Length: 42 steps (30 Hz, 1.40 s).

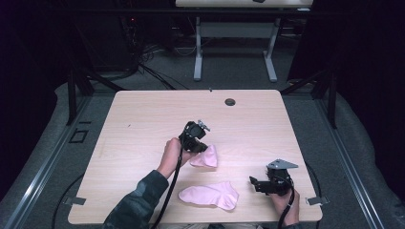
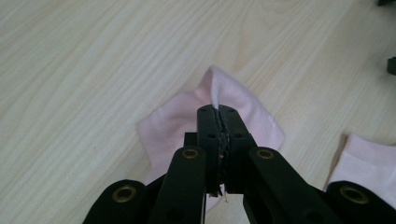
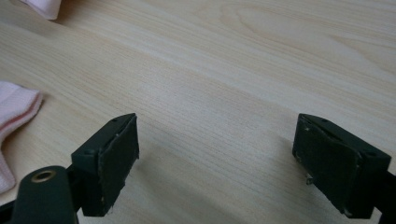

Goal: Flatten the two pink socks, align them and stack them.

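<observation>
One sock (image 1: 205,156) mid-table (image 1: 143,119), a second sock (image 1: 210,194) nearer the front edge, just right of it

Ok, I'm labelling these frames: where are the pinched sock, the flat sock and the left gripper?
pinched sock (image 2: 247,112), left gripper view, raised fold.
flat sock (image 1: 210,195), high view, middle.
left gripper (image 2: 219,112), left gripper view, jaw tips.

Black hand-held gripper (image 1: 204,149), brass screws, trailing cable; dark camouflage sleeve (image 1: 136,202).

The black left gripper (image 2: 219,112) covers the middle of the small pink cloth sock (image 2: 173,126); the other flat pink sock (image 2: 369,163) runs off the edge.
</observation>
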Available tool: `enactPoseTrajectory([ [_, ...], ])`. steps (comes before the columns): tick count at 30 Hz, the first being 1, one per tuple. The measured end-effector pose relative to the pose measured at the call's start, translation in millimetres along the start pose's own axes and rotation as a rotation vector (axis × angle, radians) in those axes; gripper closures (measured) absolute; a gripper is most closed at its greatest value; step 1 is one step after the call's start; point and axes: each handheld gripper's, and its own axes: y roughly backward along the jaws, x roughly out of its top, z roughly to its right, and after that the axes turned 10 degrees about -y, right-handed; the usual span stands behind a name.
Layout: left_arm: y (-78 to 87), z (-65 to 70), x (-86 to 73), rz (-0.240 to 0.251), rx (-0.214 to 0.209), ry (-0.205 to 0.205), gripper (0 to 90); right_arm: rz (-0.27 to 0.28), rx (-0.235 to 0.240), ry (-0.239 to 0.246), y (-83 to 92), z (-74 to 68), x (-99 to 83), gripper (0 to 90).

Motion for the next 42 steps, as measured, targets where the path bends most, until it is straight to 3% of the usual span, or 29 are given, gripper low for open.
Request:
enactPoseTrajectory([
  [9, 14.7, 2.9, 8.8, 0.025, 0.014, -0.016, 88.2, -0.004, 0.002, -0.015, 0.9, 0.8, 0.7, 13.9],
  [15, 23.6, 3.5, 14.5, 0.048, 0.015, -0.017, 88.2, 0.003, 0.038, -0.053, 3.7, 5.0, 2.2, 14.4],
  [17, 26.9, 5.3, 19.1, 0.051, 0.018, -0.022, 88.2, 0.018, 0.070, -0.063, 5.2, 3.6, 3.6, 14.9],
  [22, 30.5, 7.2, 26.2, 0.066, 0.014, -0.032, 88.3, 0.044, 0.116, -0.053, 7.9, -6.1, 11.2, 17.4],
  [26, 32.2, 11.0, 36.2, 0.096, 0.001, -0.039, 88.3, 0.079, 0.172, -0.019, 9.3, -21.7, 26.5, 21.5],
  [29, 33.2, 12.8, 40.6, 0.107, -0.005, -0.041, 88.3, 0.084, 0.182, 0.015, 6.2, -32.7, 37.3, 23.6],
  [35, 36.0, 18.3, 50.2, 0.145, -0.024, -0.042, 88.3, 0.093, 0.202, 0.054, -6.0, -50.3, 54.1, 31.9],
  [36, 36.8, 19.2, 52.4, 0.162, -0.032, -0.042, 88.3, 0.098, 0.201, 0.053, -12.0, -53.1, 58.3, 39.5],
  [39, 37.7, 20.9, 54.3, 0.175, -0.033, -0.039, 88.3, 0.101, 0.230, 0.021, -18.5, -51.9, 60.6, 43.9],
  [40, 38.9, 22.7, 55.8, 0.184, -0.048, -0.038, 88.3, 0.114, 0.253, -0.010, -23.8, -49.8, 61.2, 54.6],
  [41, 38.9, 22.7, 55.8, 0.184, -0.048, -0.038, 88.3, 0.114, 0.253, -0.010, -23.8, -49.8, 61.2, 54.6],
  [42, 40.1, 24.2, 56.7, 0.193, -0.055, -0.042, 88.3, 0.123, 0.247, -0.028, -27.6, -47.9, 61.8, 61.2],
])
